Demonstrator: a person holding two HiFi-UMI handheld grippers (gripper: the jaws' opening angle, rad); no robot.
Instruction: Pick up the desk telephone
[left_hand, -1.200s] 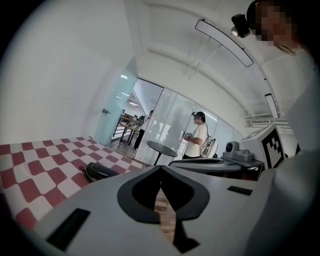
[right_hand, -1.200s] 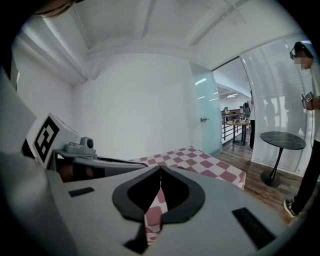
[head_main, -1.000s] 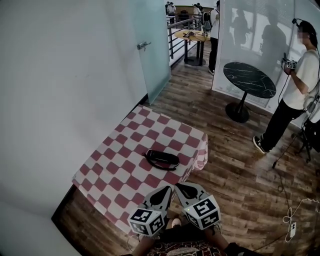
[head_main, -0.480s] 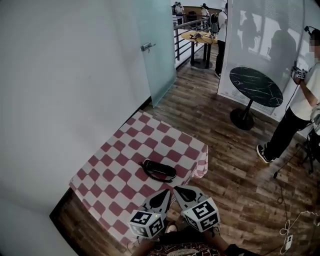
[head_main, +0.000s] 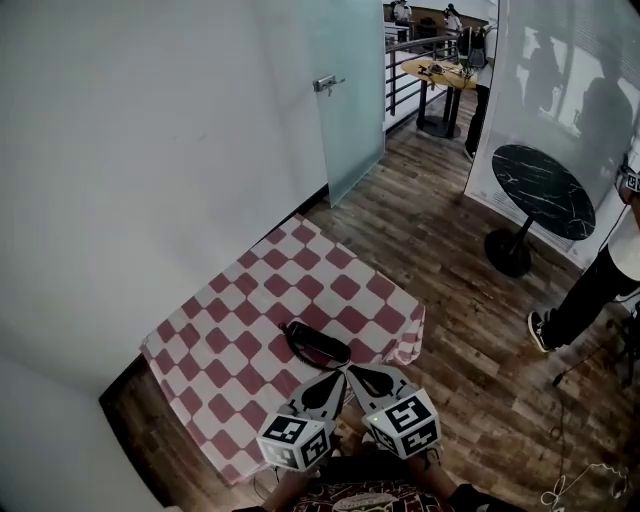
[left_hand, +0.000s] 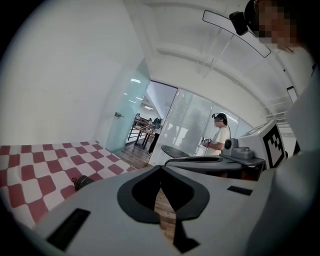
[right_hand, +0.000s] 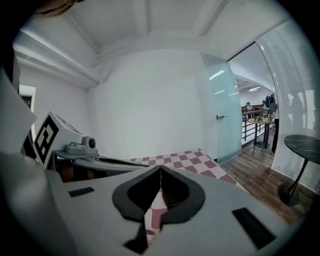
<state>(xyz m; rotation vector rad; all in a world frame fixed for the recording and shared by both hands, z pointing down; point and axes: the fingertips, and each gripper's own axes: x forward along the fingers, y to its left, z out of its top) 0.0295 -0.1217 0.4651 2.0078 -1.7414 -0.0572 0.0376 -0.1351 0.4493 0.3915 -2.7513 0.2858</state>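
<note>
1. Red-and-white checked tablecloth (head_main: 230, 320) carries the black desk telephone (head_main: 318, 345). It lies flat toward the near edge and the right-hand corner, its long side slanting across the squares. That puts it within easy reach of the person.
2. The left gripper (head_main: 333, 380) and the right gripper (head_main: 358, 373) are held side by side, close to the body. Their tips are near each other and aimed at the desk telephone, which lies just beyond them.
3. Both pairs of jaws are closed tip to tip with nothing between them. In the left gripper view the desk telephone (left_hand: 82, 181) sits off to the left, apart from the jaws.
4. This looks like the approach, with nothing grasped yet. Carrying the jaws closed suits travel, but at least one pair must part before taking the low, rounded body, probably across its narrow width.
</note>
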